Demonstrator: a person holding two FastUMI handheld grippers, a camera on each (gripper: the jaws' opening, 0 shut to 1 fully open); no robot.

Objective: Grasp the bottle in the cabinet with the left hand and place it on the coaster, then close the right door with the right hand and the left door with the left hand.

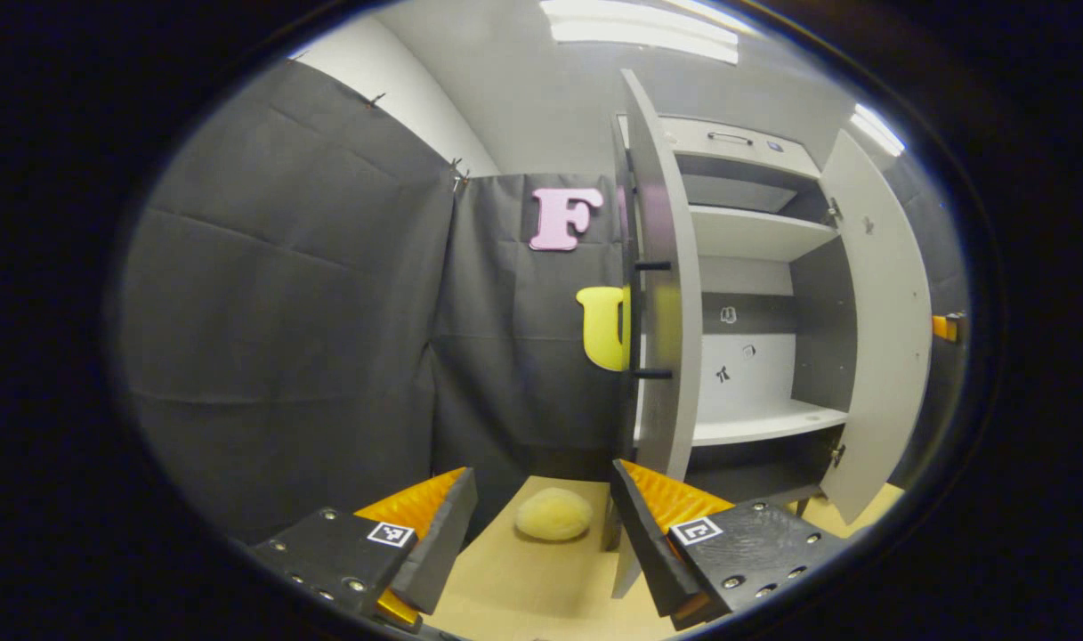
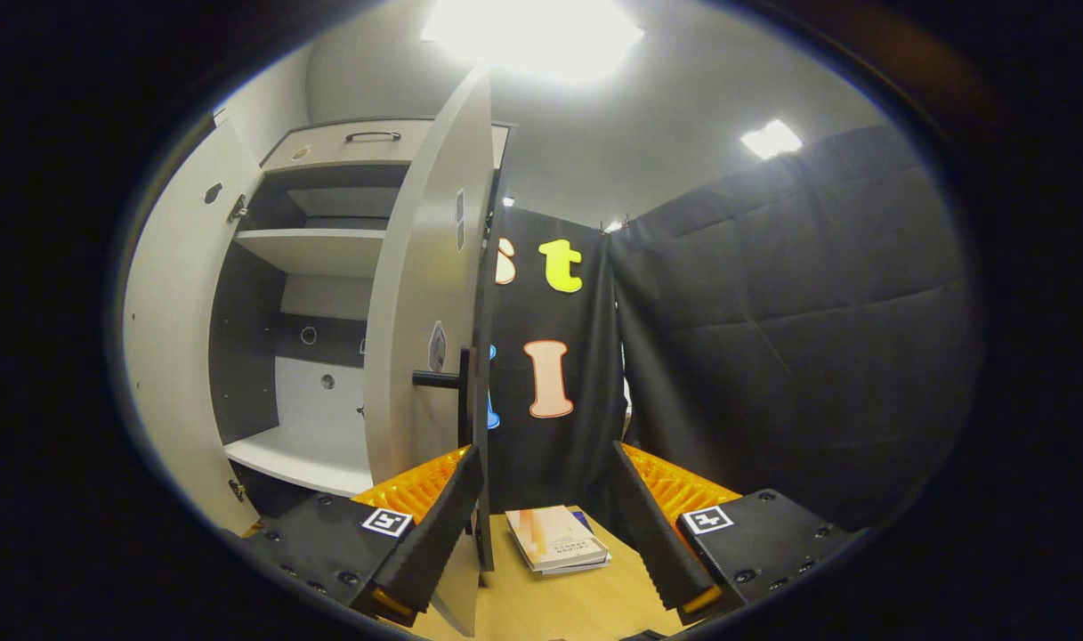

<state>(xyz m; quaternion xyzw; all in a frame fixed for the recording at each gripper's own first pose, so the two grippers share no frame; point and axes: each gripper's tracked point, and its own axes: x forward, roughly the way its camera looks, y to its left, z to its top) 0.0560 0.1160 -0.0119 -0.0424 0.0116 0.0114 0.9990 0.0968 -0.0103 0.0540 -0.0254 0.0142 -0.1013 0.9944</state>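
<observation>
Plainly spread wide, left gripper, gripping nothing, facing left door standing ajar on cabinet; likewise wide, right gripper, straddling edge of right door without squeezing; books flat on table; pale lump beside left door; bottle's place: cannot tell.

The grey cabinet stands open, shelves bare — its left door swung out edge-on, its right door swung wide, both with black bar handles.

No readable text, labels or numbers
</observation>
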